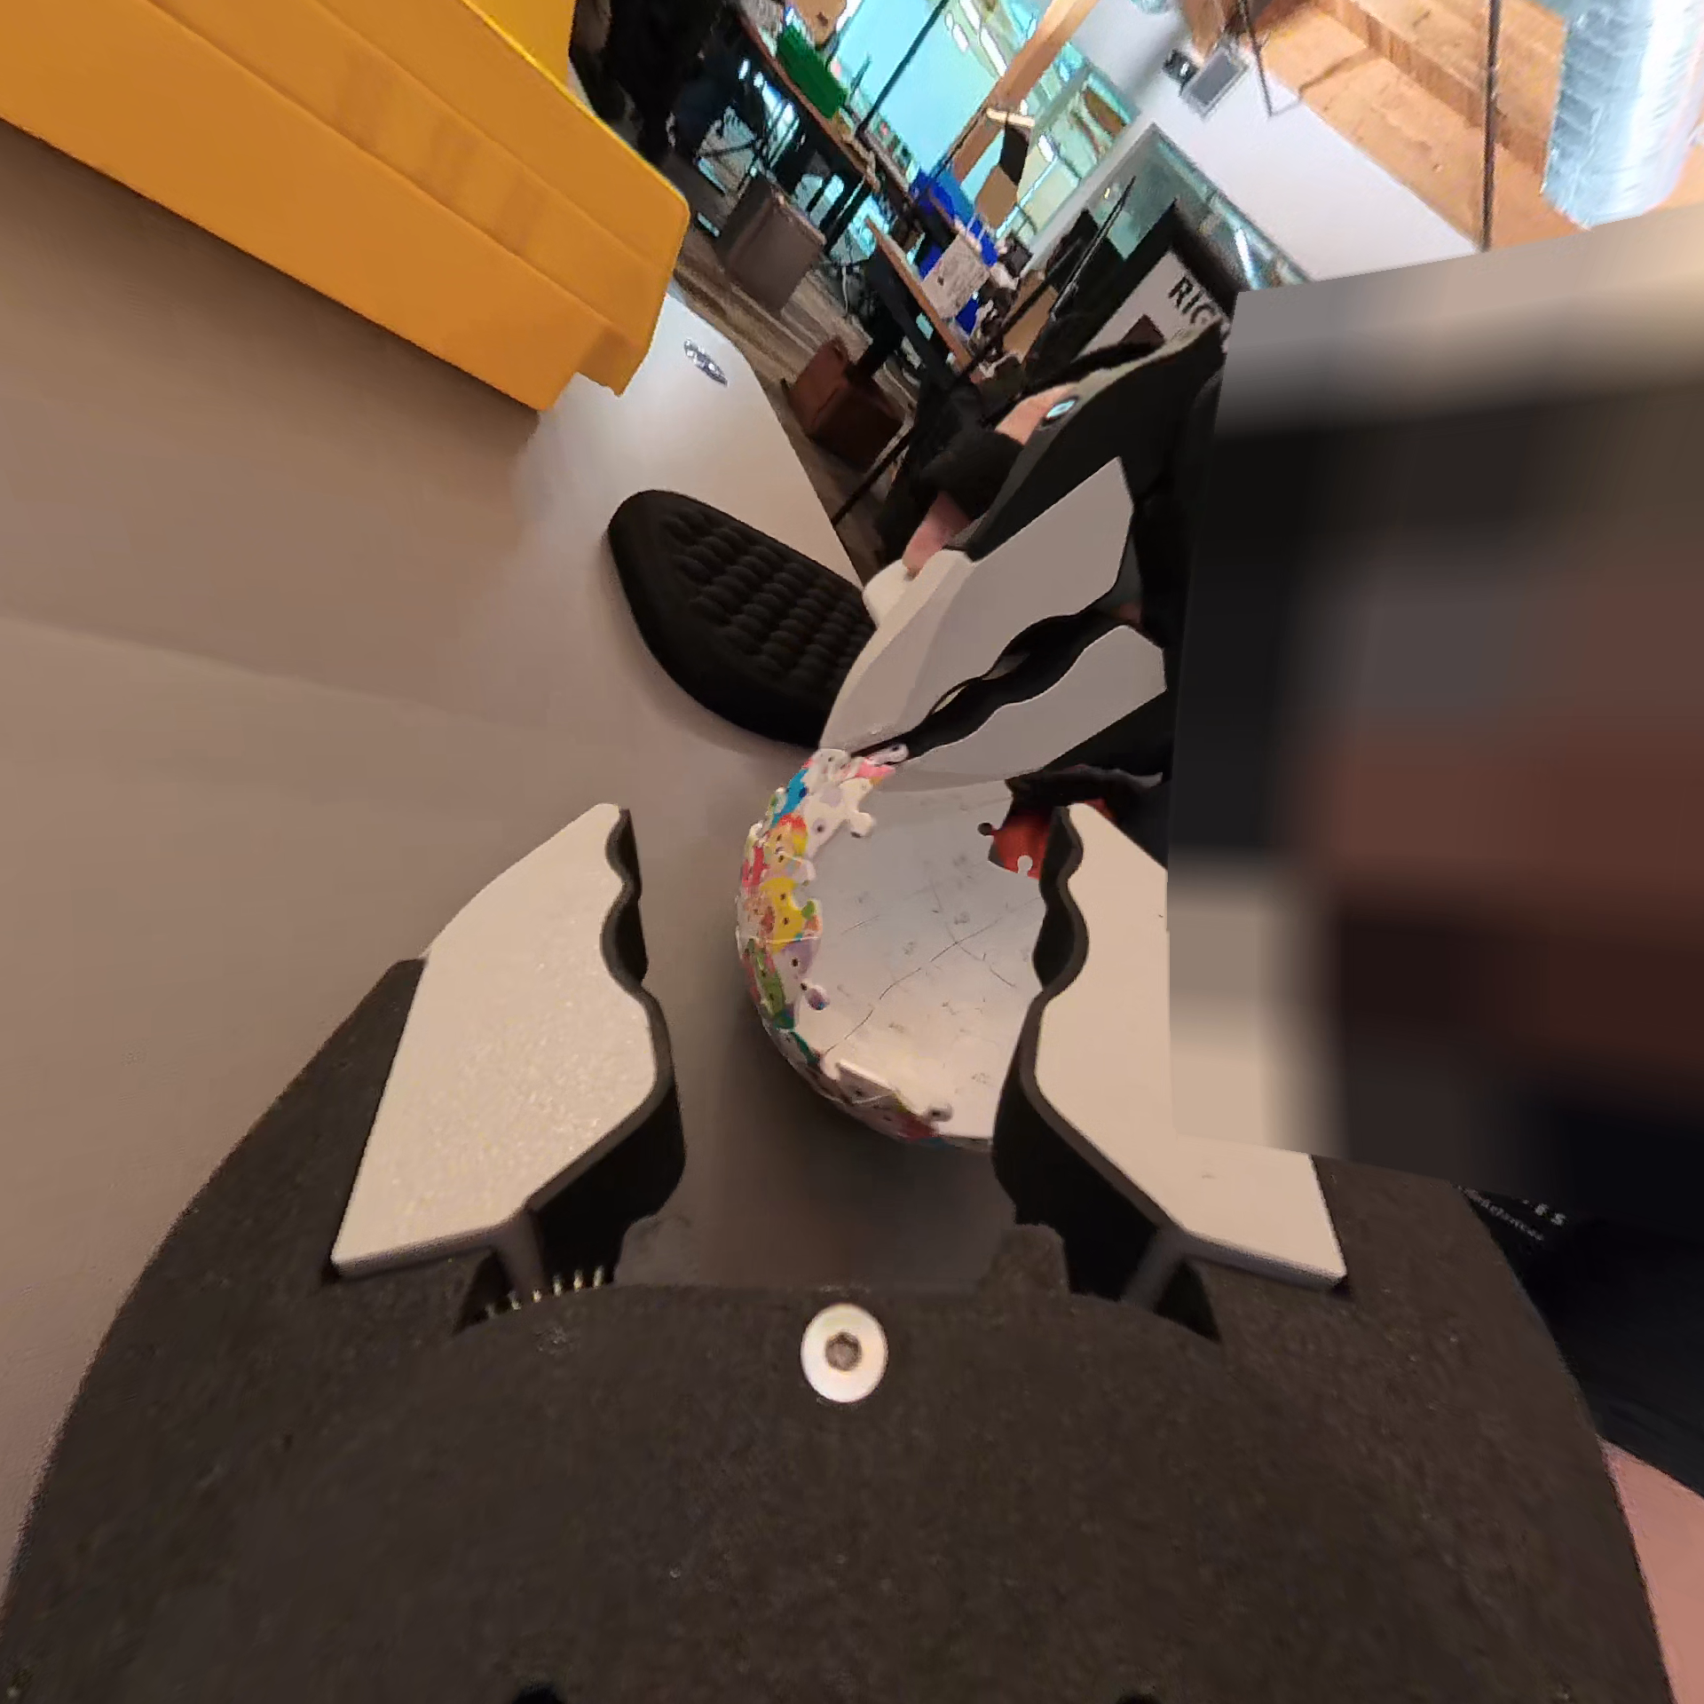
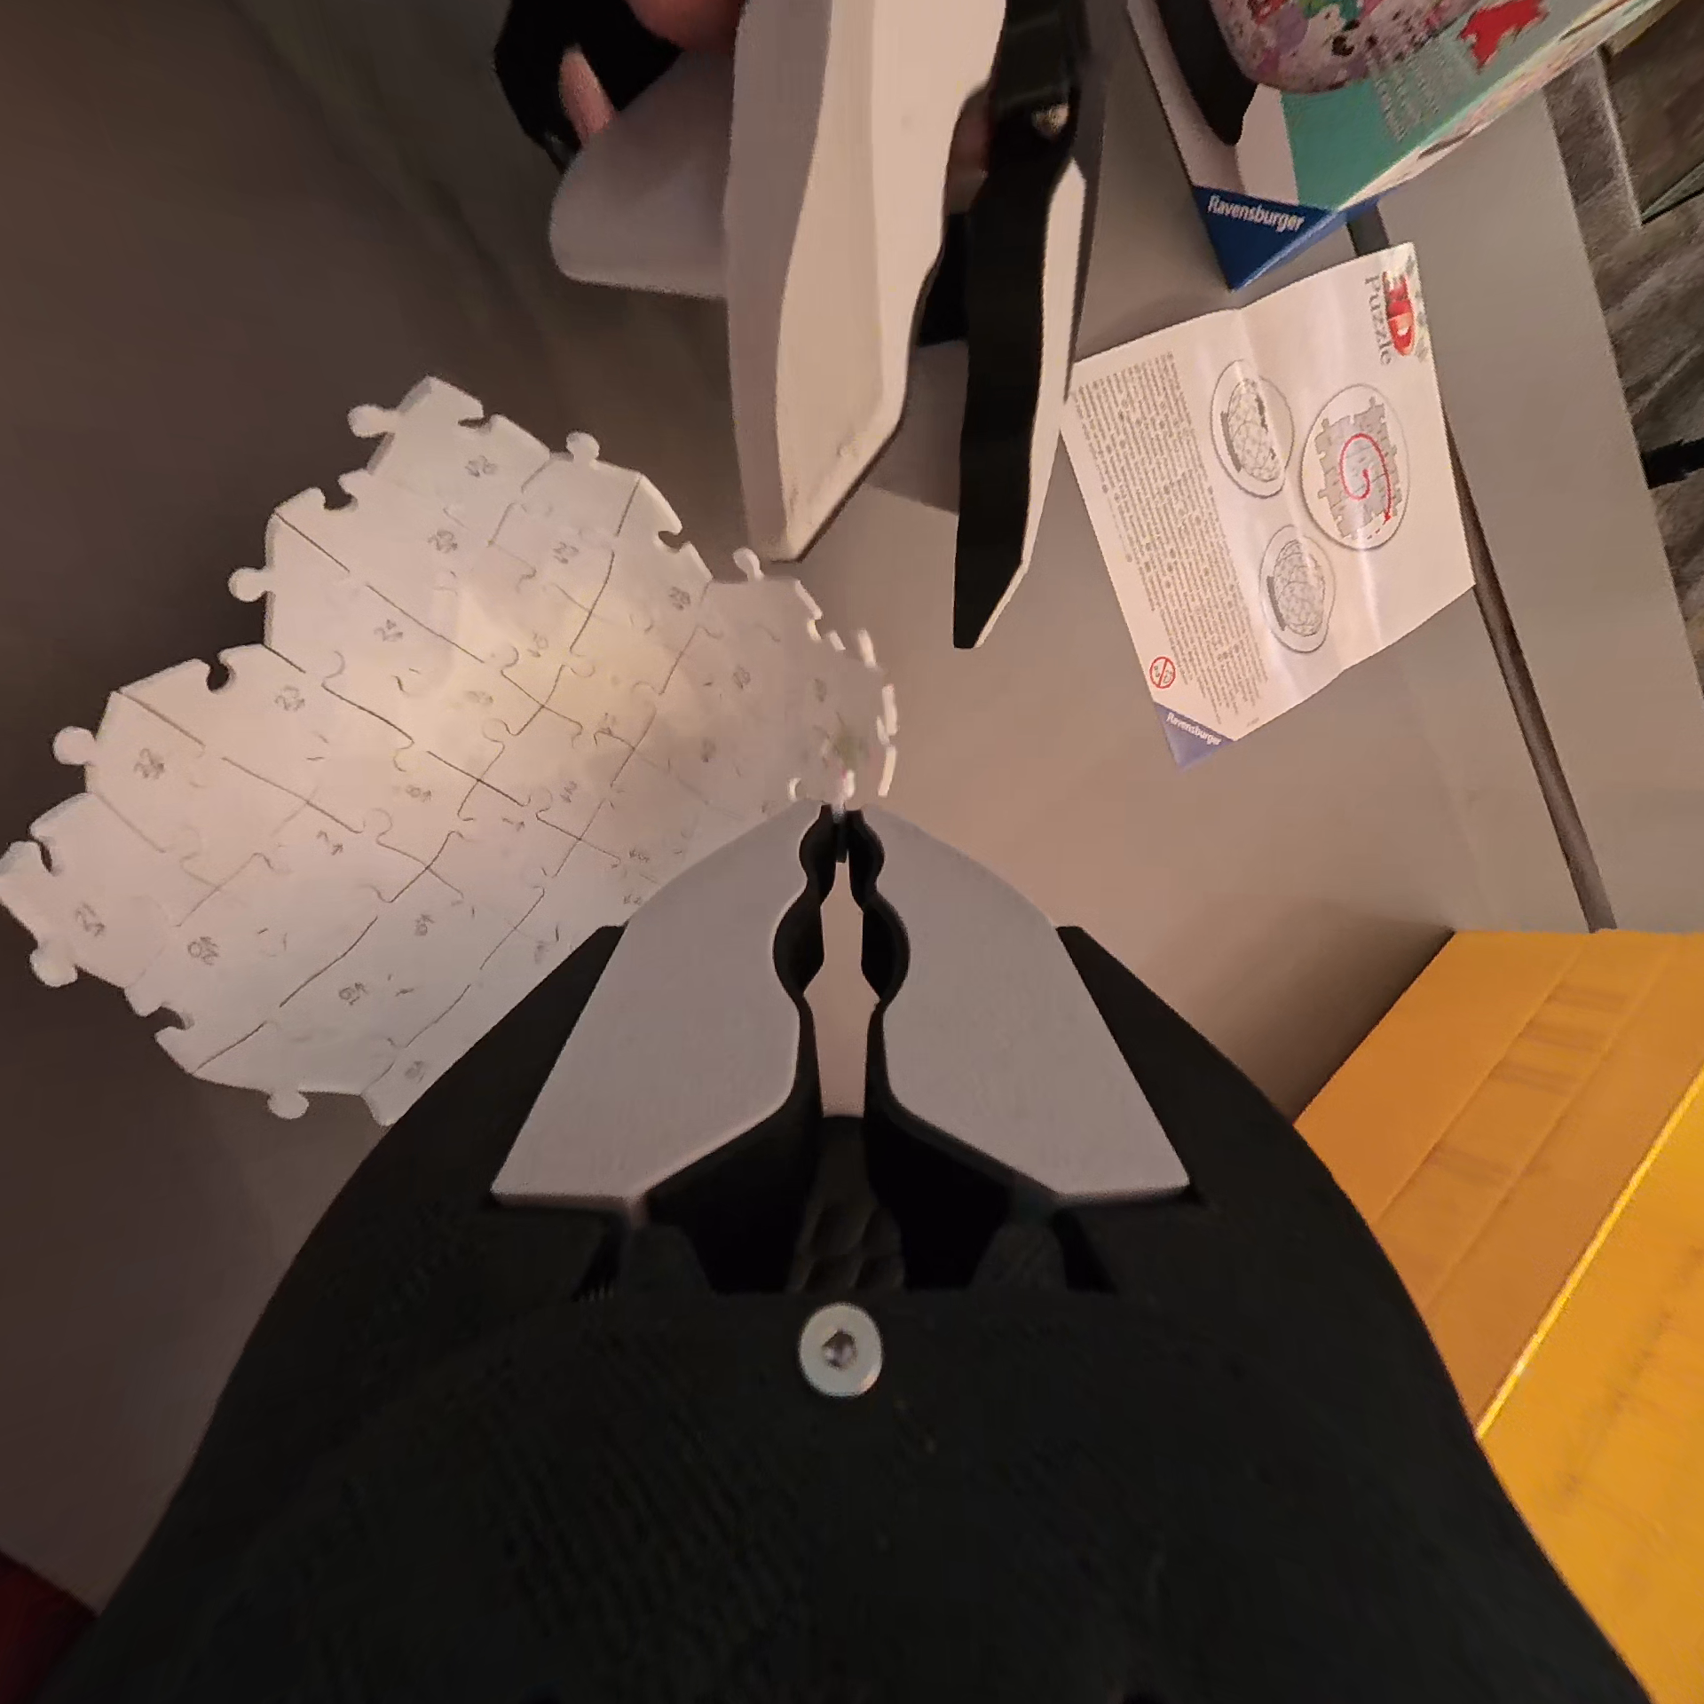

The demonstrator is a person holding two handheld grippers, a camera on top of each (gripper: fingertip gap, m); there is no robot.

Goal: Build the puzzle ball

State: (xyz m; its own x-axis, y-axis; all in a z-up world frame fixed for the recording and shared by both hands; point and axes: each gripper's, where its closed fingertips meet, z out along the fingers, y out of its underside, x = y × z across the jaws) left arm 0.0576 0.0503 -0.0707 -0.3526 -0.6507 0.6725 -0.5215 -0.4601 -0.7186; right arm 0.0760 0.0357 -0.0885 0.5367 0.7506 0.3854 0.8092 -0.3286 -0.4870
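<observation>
Grey tabletop (image 1: pixel 277 738). Right gripper (image 2: pixel 841 816) pinches the half-built puzzle ball's (image 1: pixel 904 968) rim, steadying it; left gripper (image 1: pixel 834 922) gapes around it, unclenched.

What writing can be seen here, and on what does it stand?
I don't quote writing; it stands here:
On the puzzle box: white print, blue corner.
On the leaflet: fine print beside diagrams.
On the puzzle shell: small marks inside each piece.
On the black sign: white letters, cut off.

Left gripper (image 1: pixel 839 931) jaws spread around half-built puzzle ball (image 1: pixel 885 977), frame centre; right gripper (image 1: pixel 908 751) pinches its upper rim.
</observation>
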